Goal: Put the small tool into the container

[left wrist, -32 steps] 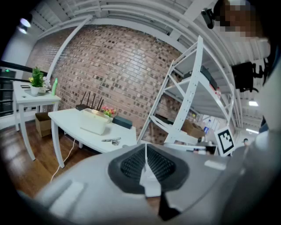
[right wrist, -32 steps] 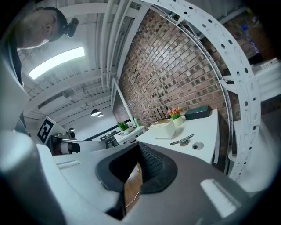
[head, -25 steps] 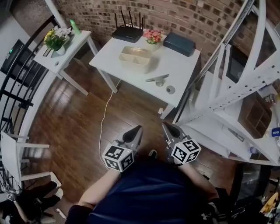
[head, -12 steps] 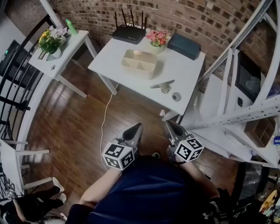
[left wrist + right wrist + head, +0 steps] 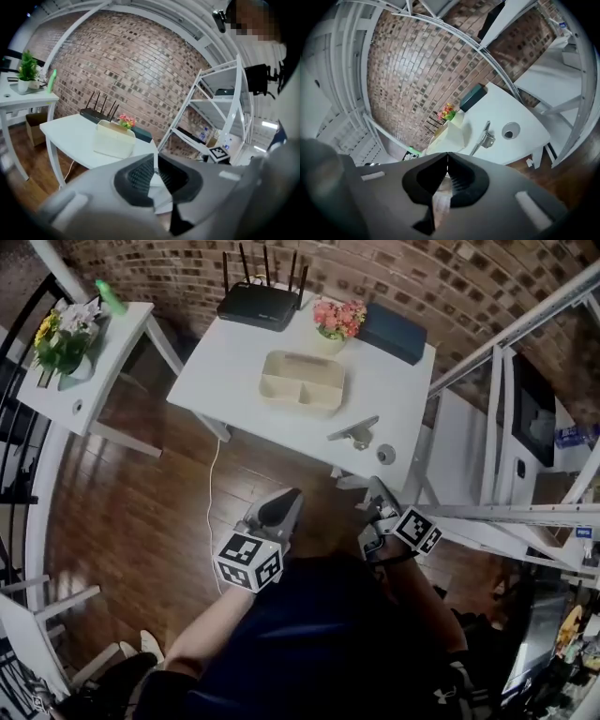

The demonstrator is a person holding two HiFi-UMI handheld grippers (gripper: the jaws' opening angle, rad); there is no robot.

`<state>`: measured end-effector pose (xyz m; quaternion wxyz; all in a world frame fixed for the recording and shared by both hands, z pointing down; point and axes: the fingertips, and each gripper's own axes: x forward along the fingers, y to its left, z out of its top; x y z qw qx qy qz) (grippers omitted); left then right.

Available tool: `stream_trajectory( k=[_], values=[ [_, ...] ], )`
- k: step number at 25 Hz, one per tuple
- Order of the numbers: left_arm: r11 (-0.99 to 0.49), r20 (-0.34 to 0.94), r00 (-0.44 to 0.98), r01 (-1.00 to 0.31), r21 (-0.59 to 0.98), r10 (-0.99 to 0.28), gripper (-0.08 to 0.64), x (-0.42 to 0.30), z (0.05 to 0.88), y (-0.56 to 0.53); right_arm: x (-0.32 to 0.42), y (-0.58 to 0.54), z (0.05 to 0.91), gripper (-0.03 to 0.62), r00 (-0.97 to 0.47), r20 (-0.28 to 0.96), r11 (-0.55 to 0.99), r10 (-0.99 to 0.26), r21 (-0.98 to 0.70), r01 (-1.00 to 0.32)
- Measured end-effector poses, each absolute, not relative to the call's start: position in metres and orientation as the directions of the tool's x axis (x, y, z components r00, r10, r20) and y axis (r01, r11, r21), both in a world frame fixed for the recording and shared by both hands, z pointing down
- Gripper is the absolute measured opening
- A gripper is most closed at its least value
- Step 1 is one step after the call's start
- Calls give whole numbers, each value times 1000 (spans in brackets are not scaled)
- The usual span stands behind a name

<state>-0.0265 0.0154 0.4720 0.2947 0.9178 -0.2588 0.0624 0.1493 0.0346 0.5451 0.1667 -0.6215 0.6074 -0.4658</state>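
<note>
Hanging back from the surface (image 5: 234,371), left claw (image 5: 292,495) and right claw (image 5: 377,486) were both clenched empty, guessing pre-reach; small tool (image 5: 354,433) lay by its front-right edge, container (image 5: 302,382) mid-surface.

Two white benches (image 5: 225,371) (image 5: 108,352), one divided container (image 5: 302,381), one small tool (image 5: 354,433), one router (image 5: 258,304), one dark box (image 5: 394,332), two flower pots (image 5: 336,324) (image 5: 64,345).

The white table (image 5: 230,362) bears a router (image 5: 258,306), flowers (image 5: 337,319), dark box (image 5: 398,332), beige container (image 5: 302,382), small tool (image 5: 354,433) and round disc (image 5: 385,455)
</note>
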Motion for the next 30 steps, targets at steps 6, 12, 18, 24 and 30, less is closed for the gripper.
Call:
stream_trajectory(
  k=[6, 12, 18, 24, 30],
  values=[
    [-690, 340, 855, -517, 507, -392, 91, -44, 497, -14, 166, 9, 553, 25, -91, 430, -296, -898, -744, -600],
    [-667, 383, 827, -560, 492, -412, 103, -34, 503, -27, 190, -8, 589, 129, -113, 468, -346, -877, -776, -528],
    [-647, 409, 786, -616, 450, -464, 103, -21, 491, -26, 225, -30, 631, 149, -130, 484, -398, -865, -822, -408],
    [-623, 431, 746, -663, 415, -507, 94, -19, 488, -26, 235, -46, 668, 147, -172, 533, -441, -829, -810, -386],
    [-586, 438, 710, -704, 402, -552, 91, -28, 489, -29, 233, -53, 699, 147, -212, 593, -480, -777, -776, -409]
  ],
)
